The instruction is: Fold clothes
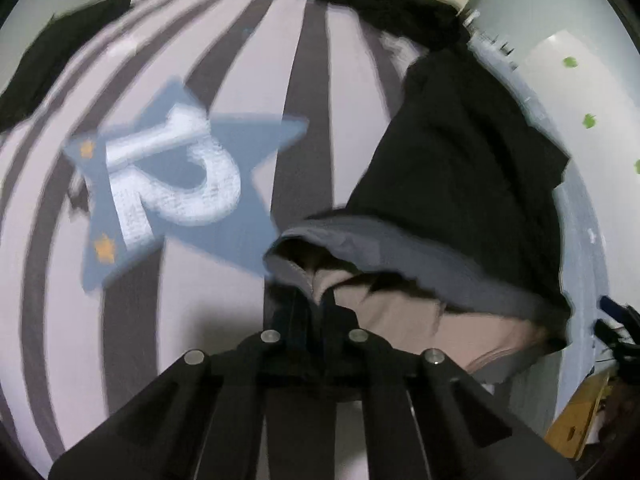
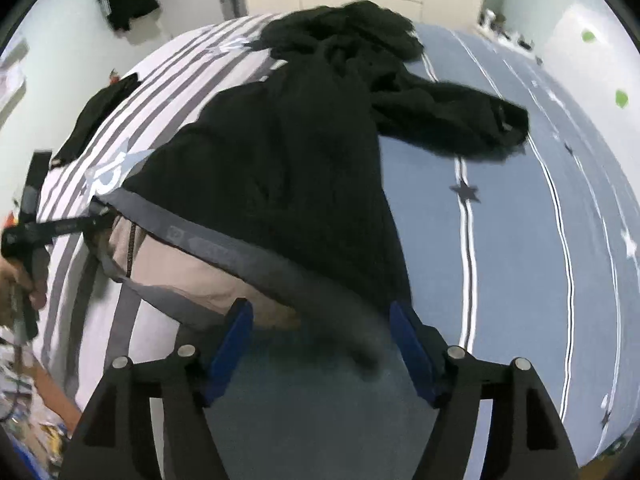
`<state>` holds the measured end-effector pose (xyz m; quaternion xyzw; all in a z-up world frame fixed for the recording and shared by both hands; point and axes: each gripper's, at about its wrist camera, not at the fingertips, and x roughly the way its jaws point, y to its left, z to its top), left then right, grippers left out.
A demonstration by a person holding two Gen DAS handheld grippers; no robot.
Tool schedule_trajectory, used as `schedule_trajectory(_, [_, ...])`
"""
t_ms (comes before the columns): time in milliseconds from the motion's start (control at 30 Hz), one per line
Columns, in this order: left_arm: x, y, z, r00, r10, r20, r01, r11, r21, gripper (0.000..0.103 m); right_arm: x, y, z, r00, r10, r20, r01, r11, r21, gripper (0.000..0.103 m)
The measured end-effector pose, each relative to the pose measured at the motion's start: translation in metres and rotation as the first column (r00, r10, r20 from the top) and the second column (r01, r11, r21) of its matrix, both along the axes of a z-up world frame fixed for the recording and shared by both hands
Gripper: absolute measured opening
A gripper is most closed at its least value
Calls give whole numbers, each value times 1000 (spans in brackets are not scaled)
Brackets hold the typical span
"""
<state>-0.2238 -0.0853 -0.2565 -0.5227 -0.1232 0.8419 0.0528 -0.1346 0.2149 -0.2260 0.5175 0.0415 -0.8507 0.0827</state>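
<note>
Bed: a bed [image 2: 520, 240] is covered by a sheet, striped grey and white on one half, blue with thin white lines and small stars on the other.
Star print: one large blue star [image 1: 180, 184] with a white figure is printed on the striped half.
Room: pale walls are seen, with green dots on the wall [image 2: 592, 80] past the blue half.
Garments, counted: one black garment [image 2: 280, 168] with a grey waistband and pale lining is spread across the bed; one black heap [image 2: 360, 32] lies behind it; one dark piece [image 2: 96, 120] lies at the striped edge; one dark garment [image 2: 124, 0] hangs on the wall.
Left claw [image 1: 316, 304]: closed on the waistband edge of the black garment.
Right claw [image 2: 320, 320]: spread wide, pads not pressing; the blurred waistband end lies between them.
</note>
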Motion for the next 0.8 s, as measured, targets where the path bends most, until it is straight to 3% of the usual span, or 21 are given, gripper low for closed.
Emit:
schedule_trajectory(133, [-10, -9, 66, 985, -65, -162, 72, 996, 43, 3, -21, -30, -4, 997, 71, -30, -71, 997, -7, 68])
schedule_trajectory(233, [-17, -5, 103, 964, -133, -230, 149, 987, 53, 3, -44, -64, -9, 987, 150, -56, -152, 988, -29, 68])
schedule_trajectory(367, [-22, 3, 122, 941, -226, -253, 245, 968, 49, 3, -76, -112, -8, 963, 249, -105, -258, 963, -84, 68])
schedule_trajectory(500, [-21, -3, 128, 943, -203, -266, 227, 972, 66, 3, -101, -146, -19, 949, 306, -76, -313, 943, -110, 69])
schedule_trajectory(667, [-18, -12, 124, 949, -170, -265, 191, 980, 55, 3, -114, -151, -33, 952, 299, -63, -304, 948, -90, 68])
schedule_trajectory(700, [-19, -12, 123, 949, -170, -264, 189, 981, 48, 3, -115, -147, -35, 954, 291, -66, -296, 952, -79, 63])
schedule_trajectory(800, [-22, -14, 121, 952, -166, -257, 184, 982, 45, 3, -125, -121, -33, 976, 207, -71, -209, 977, -29, 34])
